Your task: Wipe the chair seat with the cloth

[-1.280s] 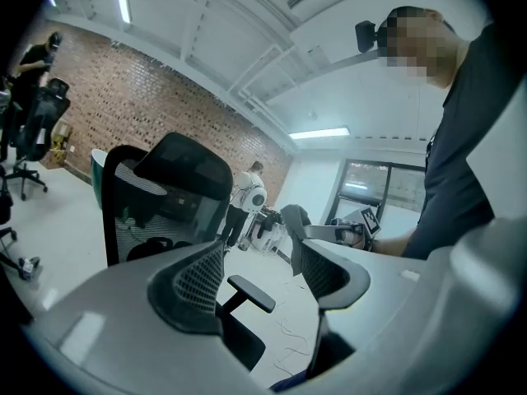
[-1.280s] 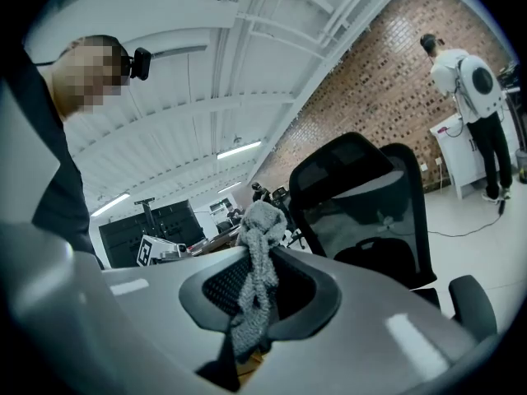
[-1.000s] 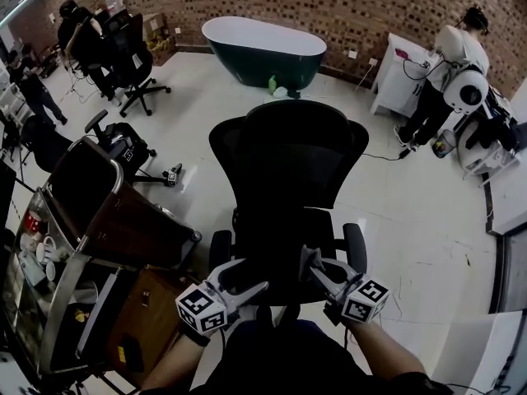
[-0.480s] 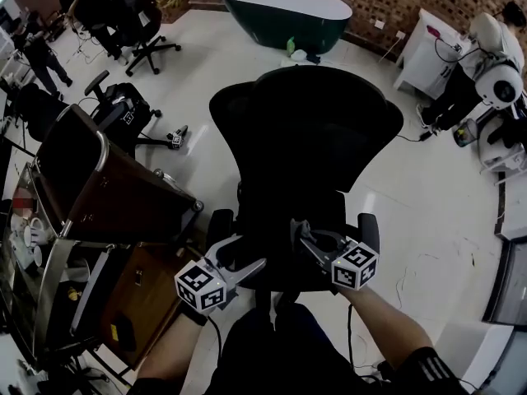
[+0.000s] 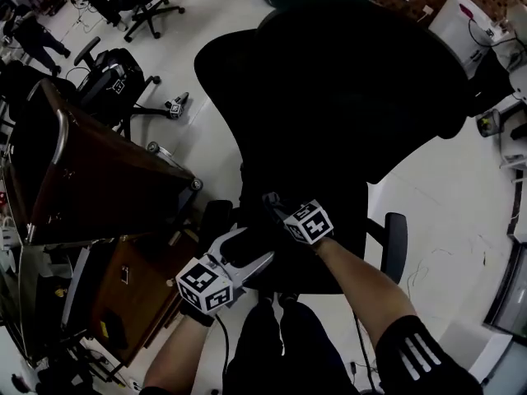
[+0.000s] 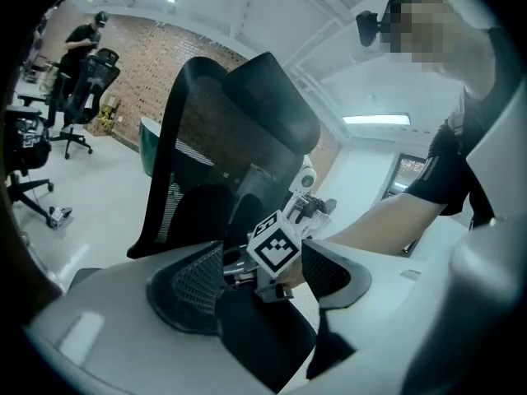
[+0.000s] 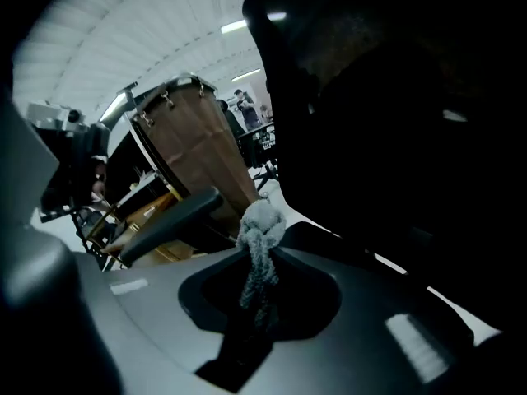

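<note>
- Cart [image 5: 99,179] with brown panels stands at the far left, just beside the black office chair.
- Left armrest [image 5: 216,220] of the chair lies between the cart and the seat.
- Left gripper [image 5: 251,252] hangs over the front left part of the chair seat [image 5: 346,220]. Its jaws are spread wide with nothing between them, and its own view looks through the gap at the marker cube of the other gripper.
- Right gripper [image 5: 272,202] is just beyond the left one and farther in over the seat, pointing toward the left armrest. Its jaws are pinching a bunched grey cloth [image 7: 262,237], which sticks out past the tips in a knotted wad.
- Whether the cloth touches the seat cannot be told. In the head view it is lost against the dark seat.
- Backrest [image 5: 354,81] rises broad and black behind both grippers.
- Right armrest [image 5: 395,245] juts out at the seat's far side, well apart from both grippers.
</note>
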Demonstrator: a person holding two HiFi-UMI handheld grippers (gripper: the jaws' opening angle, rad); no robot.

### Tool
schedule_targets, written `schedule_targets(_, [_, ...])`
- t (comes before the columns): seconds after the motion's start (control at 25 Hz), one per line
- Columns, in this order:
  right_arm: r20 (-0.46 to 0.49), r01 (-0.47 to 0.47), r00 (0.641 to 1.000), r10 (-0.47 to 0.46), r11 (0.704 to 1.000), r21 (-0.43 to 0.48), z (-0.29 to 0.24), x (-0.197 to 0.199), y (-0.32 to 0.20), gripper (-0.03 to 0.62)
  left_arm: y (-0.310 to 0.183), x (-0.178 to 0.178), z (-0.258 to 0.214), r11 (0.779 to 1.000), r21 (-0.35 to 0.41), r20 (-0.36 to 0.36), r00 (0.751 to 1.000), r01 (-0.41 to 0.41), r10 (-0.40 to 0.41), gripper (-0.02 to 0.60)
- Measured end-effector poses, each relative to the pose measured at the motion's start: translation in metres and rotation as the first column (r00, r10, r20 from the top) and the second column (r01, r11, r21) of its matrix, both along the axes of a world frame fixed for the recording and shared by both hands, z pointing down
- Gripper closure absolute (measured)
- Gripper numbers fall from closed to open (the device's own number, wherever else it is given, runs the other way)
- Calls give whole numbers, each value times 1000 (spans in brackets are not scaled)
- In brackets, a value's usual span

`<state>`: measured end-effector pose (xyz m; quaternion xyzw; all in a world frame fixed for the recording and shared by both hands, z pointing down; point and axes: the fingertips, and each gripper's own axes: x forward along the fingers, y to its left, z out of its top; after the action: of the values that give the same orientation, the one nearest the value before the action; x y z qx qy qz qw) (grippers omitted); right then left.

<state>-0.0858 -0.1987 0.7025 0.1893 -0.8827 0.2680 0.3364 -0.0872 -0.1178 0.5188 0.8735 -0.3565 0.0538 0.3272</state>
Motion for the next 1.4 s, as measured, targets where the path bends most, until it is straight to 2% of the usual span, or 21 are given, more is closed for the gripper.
schedule_targets(0.24, [-99,69,993,-68,998,13,87,-47,-36,542,-16,-10,39,998,-5,-17,998,66,-66,258])
schedule_targets(0.36, [-158,97,984,-89,994,47,119,-56,-55,542,-22,-4,55,998,-3,-42,997,59,-59,258])
schedule_targets(0.48, [-202,174,968,-151,980,101,143,-74,-59,542,-19,-5,69,999,-7,-44,998,45,-45,258])
schedule_targets(0.64, [-221,242,954,-204,956,165,156,-77,-56,542,-17,-3,83,999,-24,-44,998,39,-40,258])
schedule_targets(0.76, [-252,288,938,-237,938,192,159,-64,-55,542,-18,3,90,999,-40,-43,999,24,-26,258])
schedule_targets(0.84, [-297,296,925,-236,939,177,166,-41,-55,542,-18,11,90,999,-44,-48,999,13,-15,258])
schedule_targets(0.96, [-374,271,905,-203,953,139,177,17,-60,542,-18,28,91,998,-52,-55,998,-24,21,258])
schedule_targets(1.16, [-531,268,830,-172,957,109,184,135,-61,542,-14,56,94,996,-58,-77,995,-65,60,258])
schedule_targets(1.28, [-605,206,789,-108,974,95,178,203,-63,542,-12,68,92,994,-61,-83,993,-90,85,258])
schedule_targets(1.4, [-649,158,758,-68,984,82,172,246,-64,542,-9,79,91,992,-63,-85,991,-108,103,258])
